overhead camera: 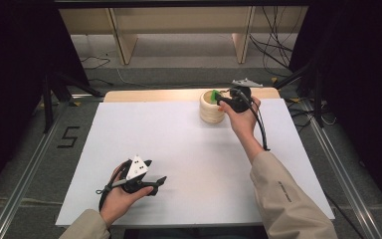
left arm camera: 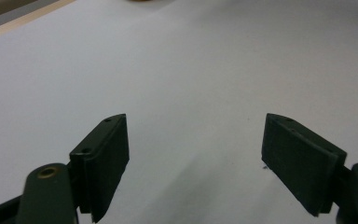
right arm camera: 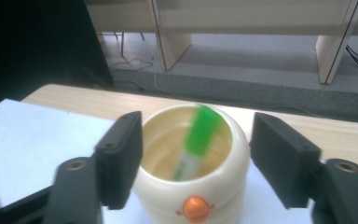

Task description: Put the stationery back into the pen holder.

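Note:
A cream round pot (overhead camera: pixel 211 107) stands at the far side of the white sheet (overhead camera: pixel 179 149), right of centre. A green pen-like stick (overhead camera: pixel 214 95) leans inside it, top end above the rim. My right gripper (overhead camera: pixel 222 99) hovers at the pot's right rim. In the right gripper view its jaws stand wide apart on either side of the blurred green stick (right arm camera: pixel 200 133) without touching it, over the pot (right arm camera: pixel 193 186) with an orange knob on its front. My left gripper (overhead camera: pixel 160 181) rests near the sheet's front left, open, with nothing between its jaws (left arm camera: pixel 196 135).
The sheet covers a wooden table whose far edge (overhead camera: pixel 154 94) shows bare. Black stand legs (overhead camera: pixel 47 99) rise at the left, wooden shelf legs (overhead camera: pixel 122 45) and cables (overhead camera: pixel 273 50) lie on the floor beyond. Black cables trail from both grippers.

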`<state>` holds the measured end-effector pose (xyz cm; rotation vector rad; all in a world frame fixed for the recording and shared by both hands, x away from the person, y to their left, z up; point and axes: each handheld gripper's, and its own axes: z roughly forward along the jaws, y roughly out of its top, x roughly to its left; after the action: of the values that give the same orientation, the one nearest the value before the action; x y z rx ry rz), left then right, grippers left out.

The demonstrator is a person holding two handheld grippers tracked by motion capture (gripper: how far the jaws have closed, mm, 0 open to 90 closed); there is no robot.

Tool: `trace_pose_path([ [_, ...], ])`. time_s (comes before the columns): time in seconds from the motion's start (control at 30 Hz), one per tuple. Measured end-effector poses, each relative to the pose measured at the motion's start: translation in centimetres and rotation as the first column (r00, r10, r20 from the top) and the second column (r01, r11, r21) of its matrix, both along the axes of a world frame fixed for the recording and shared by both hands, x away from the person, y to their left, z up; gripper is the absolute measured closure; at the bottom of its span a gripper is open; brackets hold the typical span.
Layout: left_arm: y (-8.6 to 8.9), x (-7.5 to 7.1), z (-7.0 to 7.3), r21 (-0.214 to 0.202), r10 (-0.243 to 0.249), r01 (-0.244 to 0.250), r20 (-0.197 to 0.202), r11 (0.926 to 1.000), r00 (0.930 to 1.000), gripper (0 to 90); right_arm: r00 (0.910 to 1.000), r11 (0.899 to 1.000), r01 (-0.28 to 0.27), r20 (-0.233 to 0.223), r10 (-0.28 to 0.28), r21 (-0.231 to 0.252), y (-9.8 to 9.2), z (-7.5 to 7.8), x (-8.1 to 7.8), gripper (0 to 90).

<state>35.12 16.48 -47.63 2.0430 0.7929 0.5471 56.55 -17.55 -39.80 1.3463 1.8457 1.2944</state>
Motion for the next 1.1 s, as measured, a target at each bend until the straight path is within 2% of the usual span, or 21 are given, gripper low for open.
trace_pose_path([
  [0.23, 0.0, 0.0, -0.1, -0.004, 0.004, -0.004, -0.003, 1.0000, 1.0000, 22.9, 0.9986, 0.999, -0.035, -0.041, 0.033, -0.038, -0.9, -0.4, -1.2, 26.8],
  [0.43, 0.0, -0.1, -0.1, -0.001, 0.004, -0.004, -0.004, 1.0000, 1.0000, 22.9, 0.9953, 0.997, -0.067, -0.073, 0.063, -0.050, -1.6, -0.9, -2.6, 24.2],
  [0.7, -0.1, -0.1, -0.1, -0.003, 0.006, -0.006, -0.006, 1.0000, 1.0000, 22.8, 0.9891, 0.991, -0.121, -0.092, 0.115, -0.058, -2.5, -1.5, -4.6, 23.0],
  [1.1, -0.1, -0.1, -0.1, 0.001, 0.006, -0.006, -0.005, 1.0000, 1.0000, 22.7, 0.9785, 0.981, -0.182, -0.112, 0.173, -0.069, -2.6, -1.8, -6.9, 20.8],
])
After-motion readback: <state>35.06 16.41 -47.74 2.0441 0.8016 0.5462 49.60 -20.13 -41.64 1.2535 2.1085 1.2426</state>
